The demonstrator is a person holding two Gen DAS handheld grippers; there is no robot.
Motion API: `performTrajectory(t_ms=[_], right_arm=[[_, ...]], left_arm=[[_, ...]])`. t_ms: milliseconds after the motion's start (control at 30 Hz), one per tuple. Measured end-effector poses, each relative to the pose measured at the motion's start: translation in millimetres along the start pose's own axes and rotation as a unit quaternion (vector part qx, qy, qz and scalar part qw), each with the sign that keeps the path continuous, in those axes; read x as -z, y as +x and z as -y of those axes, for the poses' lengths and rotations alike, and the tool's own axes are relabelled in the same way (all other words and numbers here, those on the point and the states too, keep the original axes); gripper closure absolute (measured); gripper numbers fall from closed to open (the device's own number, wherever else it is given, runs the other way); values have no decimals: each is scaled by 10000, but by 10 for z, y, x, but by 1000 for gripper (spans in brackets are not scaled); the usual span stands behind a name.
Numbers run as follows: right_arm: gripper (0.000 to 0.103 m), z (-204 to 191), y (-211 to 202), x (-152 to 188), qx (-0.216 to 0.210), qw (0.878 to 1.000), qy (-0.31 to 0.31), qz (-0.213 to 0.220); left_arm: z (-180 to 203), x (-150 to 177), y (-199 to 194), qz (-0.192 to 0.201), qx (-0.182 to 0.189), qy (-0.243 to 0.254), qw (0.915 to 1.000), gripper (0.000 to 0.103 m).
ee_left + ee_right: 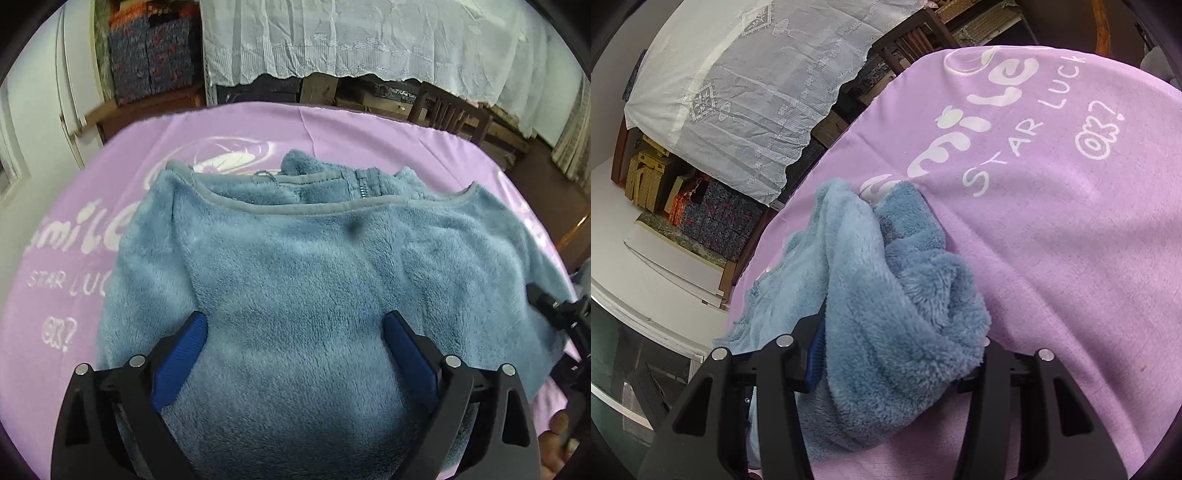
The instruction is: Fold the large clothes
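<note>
A blue fleece jacket (295, 258) lies spread on a purple blanket (332, 125) with white lettering; its grey-trimmed hem and zipper (364, 184) face away from me. My left gripper (295, 321) hovers over the near part of the jacket, its blue pads wide apart and pressing on nothing. My right gripper (901, 343) is shut on a bunched fold of the jacket (897, 295), which hides its fingertips. The fold rises off the blanket (1071, 258). In the left wrist view the right gripper (561, 314) shows at the jacket's right edge.
A white lace cloth (369, 40) hangs over furniture beyond the far edge. A dark wooden chair (447, 110) stands at the back right, patterned boxes (151, 62) at the back left. A white door (44, 122) is on the left. Fingers (557, 428) show at the lower right.
</note>
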State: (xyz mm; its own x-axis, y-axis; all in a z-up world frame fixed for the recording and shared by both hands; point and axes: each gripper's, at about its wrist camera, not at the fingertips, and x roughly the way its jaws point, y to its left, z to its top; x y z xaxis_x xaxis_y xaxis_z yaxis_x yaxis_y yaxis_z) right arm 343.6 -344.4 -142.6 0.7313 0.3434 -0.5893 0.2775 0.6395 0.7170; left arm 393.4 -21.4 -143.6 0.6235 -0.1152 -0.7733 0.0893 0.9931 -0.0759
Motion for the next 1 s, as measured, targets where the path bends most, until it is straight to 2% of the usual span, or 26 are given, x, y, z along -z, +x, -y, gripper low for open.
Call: performTrajectory(t_ms=[100, 233, 367, 433, 533, 667, 733, 900, 1000], right_arm=[[65, -37, -16, 0, 64, 9999, 104, -8], [69, -361, -124, 52, 428, 9965, -642, 317], [70, -717, -239, 115, 522, 9889, -1231, 648], [71, -857, -267, 151, 509, 9860, -1417, 718], [71, -1089, -276, 244, 512, 9798, -1778, 764], [71, -1422, -268, 464, 539, 9668, -2349, 848], [71, -1520, -276, 581, 540, 9604, -2590, 879], [71, -1652, -309, 916, 512, 9400, -3252, 897], [71, -1681, -319, 1125, 521, 9258, -3656, 808]], left_arm=[[1, 4, 27, -5, -21, 73, 10000, 4], [-34, -7, 34, -79, 44, -10, 10000, 4], [-123, -37, -19, -154, 305, -236, 9991, 5], [-228, -91, -70, -232, 650, -447, 9966, 6], [-447, -161, -190, -257, 1223, -864, 9884, 6], [-684, -258, -394, 15, 1356, -1112, 9845, 6], [-766, -293, -455, 50, 1602, -1201, 9797, 5], [-678, -287, -515, -58, 2251, -1068, 9684, 5], [-545, -254, -557, -89, 2746, -949, 9568, 5]])
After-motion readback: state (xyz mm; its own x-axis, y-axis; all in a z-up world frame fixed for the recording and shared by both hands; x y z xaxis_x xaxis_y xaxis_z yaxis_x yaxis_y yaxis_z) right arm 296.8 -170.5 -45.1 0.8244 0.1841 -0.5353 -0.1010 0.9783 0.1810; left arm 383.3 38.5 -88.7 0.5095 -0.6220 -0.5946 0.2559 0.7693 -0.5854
